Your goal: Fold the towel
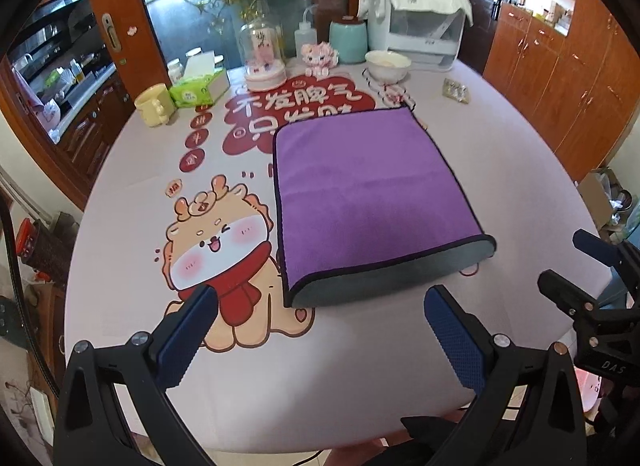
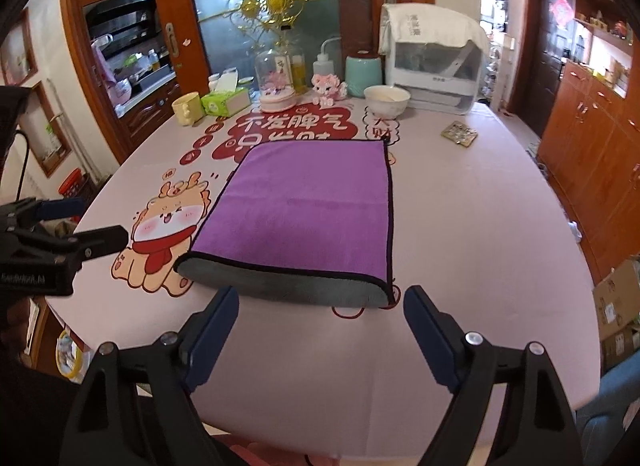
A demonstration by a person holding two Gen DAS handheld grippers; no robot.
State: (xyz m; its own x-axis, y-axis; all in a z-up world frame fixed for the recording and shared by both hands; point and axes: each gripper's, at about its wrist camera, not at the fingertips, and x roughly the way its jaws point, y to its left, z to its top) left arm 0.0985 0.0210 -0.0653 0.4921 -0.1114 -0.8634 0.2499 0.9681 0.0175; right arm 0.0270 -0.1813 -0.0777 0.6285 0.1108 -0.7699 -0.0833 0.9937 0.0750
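- The towel [image 1: 368, 193] lies flat mid-counter, purple face up, already doubled over, its grey underside showing along the rolled near edge.
- It looks soft, light and limp, likely to sag and drag; the black-trimmed corners at the near edge seem the best places to pinch.
- The left gripper [image 1: 320, 330] is spread wide and empty, just short of that edge.
- The right gripper [image 2: 320, 330] is likewise spread, holding nothing.
- The counter [image 1: 500, 169] carries a bowl [image 1: 387, 61] and mug [image 1: 154, 105] well beyond.

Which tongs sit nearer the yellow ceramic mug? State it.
Left. The left tongs hang open near the folded purple towel's near left corner, on the side of the yellow ceramic mug. The right tongs, open too, sit farther right.
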